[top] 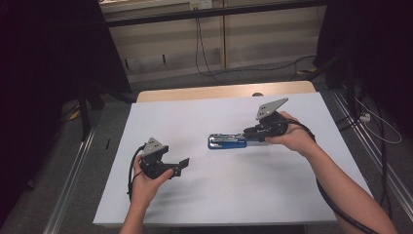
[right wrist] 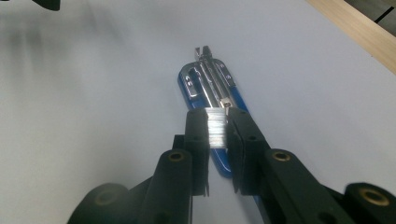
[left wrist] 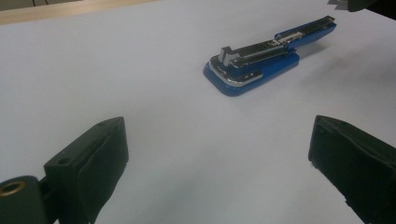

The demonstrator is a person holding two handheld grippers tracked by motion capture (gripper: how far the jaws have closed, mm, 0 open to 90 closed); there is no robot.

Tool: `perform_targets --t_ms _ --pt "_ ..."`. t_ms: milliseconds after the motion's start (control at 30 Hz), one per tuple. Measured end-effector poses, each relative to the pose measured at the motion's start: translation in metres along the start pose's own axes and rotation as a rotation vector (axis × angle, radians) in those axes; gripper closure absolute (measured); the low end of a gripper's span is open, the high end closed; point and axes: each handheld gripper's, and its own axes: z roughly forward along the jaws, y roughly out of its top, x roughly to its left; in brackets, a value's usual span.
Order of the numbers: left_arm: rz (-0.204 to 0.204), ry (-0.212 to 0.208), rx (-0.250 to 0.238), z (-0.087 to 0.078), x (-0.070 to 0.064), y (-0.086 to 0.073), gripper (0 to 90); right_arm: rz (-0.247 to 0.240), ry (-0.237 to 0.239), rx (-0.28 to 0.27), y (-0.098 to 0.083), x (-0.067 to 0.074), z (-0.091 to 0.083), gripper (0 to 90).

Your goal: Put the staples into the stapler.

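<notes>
A blue stapler (top: 227,142) is seen lying opened out flat near the middle of the desk (top: 209,190), which is covered by a white sheet; a strip of bare wood is left showing along the far edge. In the right gripper view the stapler's metal magazine is turned upward, and its near end is hidden behind the black jaws.

The right gripper (right wrist: 217,128) is held over the stapler's right end, its jaws drawn close together and clamped on a strip of staples (right wrist: 216,126). The strip is seen as a small silvery block; its lower part is covered by the jaws, so its full length cannot be made out. Whether the strip touches the stapler below cannot be told. In the high view the gripper's tips are hard to separate from the dark end of the stapler, and the strip is too small to be made out there.

The left gripper (top: 181,165) is held low over the desk at the left, well apart from the stapler, with its jaws spread wide and nothing between them. In the left gripper view both jaws are cut off by the bottom edge, and the stapler is seen beyond them; the tip of its raised arm runs toward the top edge, where a dark corner of the right gripper intrudes.

The room beyond the desk is dark, and little detail can be made out there.
</notes>
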Motion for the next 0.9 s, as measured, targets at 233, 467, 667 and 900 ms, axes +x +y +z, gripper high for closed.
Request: perform_targets --t_ms 233,467,667,900 --pt "-0.005 0.002 -0.001 -0.001 0.000 0.000 5.1 0.007 0.001 -0.004 0.001 -0.005 0.002 79.0" --pt "-0.001 0.003 -0.002 -0.003 0.001 -0.001 5.0 -0.002 0.006 0.005 0.003 -0.005 0.006 79.0" --pt "0.001 0.003 0.004 -0.005 0.001 -0.002 5.0 -0.013 0.014 0.009 0.004 -0.005 0.009 79.0" --pt "-0.001 -0.001 0.007 -0.004 0.000 -0.003 5.0 -0.018 0.020 0.017 0.005 -0.005 0.011 79.0"
